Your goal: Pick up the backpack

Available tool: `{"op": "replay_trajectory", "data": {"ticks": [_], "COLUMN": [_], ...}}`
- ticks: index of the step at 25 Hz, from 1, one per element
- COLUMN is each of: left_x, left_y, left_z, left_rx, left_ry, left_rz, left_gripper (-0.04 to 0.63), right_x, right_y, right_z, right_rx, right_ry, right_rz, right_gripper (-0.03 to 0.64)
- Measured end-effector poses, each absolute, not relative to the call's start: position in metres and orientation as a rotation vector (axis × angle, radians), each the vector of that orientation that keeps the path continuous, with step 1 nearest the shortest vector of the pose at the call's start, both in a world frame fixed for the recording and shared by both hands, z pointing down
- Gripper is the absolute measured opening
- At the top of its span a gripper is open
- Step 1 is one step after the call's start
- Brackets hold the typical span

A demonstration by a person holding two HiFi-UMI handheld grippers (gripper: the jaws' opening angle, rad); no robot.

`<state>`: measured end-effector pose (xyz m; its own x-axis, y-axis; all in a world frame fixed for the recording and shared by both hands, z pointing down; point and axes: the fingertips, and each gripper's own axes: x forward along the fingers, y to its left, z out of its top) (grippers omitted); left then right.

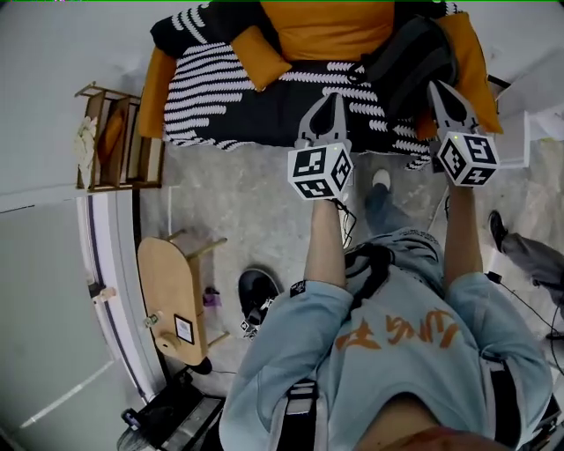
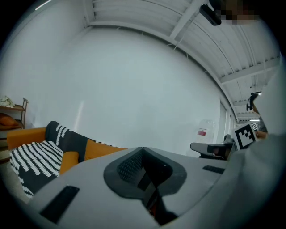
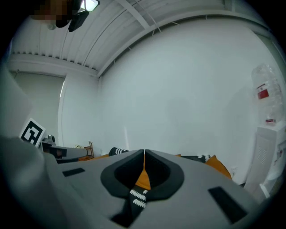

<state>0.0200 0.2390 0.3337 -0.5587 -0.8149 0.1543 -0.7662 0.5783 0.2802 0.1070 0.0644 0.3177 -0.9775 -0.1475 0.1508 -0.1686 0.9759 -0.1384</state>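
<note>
A dark grey backpack (image 1: 410, 62) leans on the right part of an orange sofa (image 1: 326, 26) at the top of the head view. A black-and-white striped blanket (image 1: 229, 97) covers the sofa seat. My left gripper (image 1: 332, 97) is shut and empty, held over the blanket's front edge, left of the backpack. The right gripper (image 1: 435, 86), also shut and empty, has its tips at the backpack's lower right edge; whether they touch it I cannot tell. In the left gripper view the jaws (image 2: 142, 149) meet with the sofa (image 2: 40, 152) off to the left. In the right gripper view the shut jaws (image 3: 144, 152) point over the sofa.
A wooden rack (image 1: 115, 136) stands left of the sofa, and a small wooden table (image 1: 172, 295) lies nearer on the floor. A white cabinet (image 1: 520, 123) is at the sofa's right. Another person's leg and shoe (image 1: 520, 247) are at the right edge. Cables cross the floor.
</note>
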Motion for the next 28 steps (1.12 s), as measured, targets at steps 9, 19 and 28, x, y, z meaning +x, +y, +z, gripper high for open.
{"op": "replay_trajectory", "data": {"ticks": [9, 19, 28], "left_x": [-0.031, -0.074, -0.071], "left_y": [0.107, 0.085, 0.029], "left_z": [0.35, 0.339, 0.338], "left_rx": [1.389, 1.363, 1.586], "left_ry": [-2.468, -2.524, -2.358], "left_rz": [-0.098, -0.097, -0.054], "left_gripper": [0.023, 0.023, 0.023], "right_x": [0.056, 0.021, 0.029], "right_y": [-0.059, -0.07, -0.107], "right_z": [0.346, 0.336, 0.336], "right_rx": [0.359, 0.295, 0.43], "right_ry": [-2.978, -3.019, -2.99], "right_rz": [0.378, 0.304, 0.324], "right_gripper": [0.029, 0.029, 0.029]}}
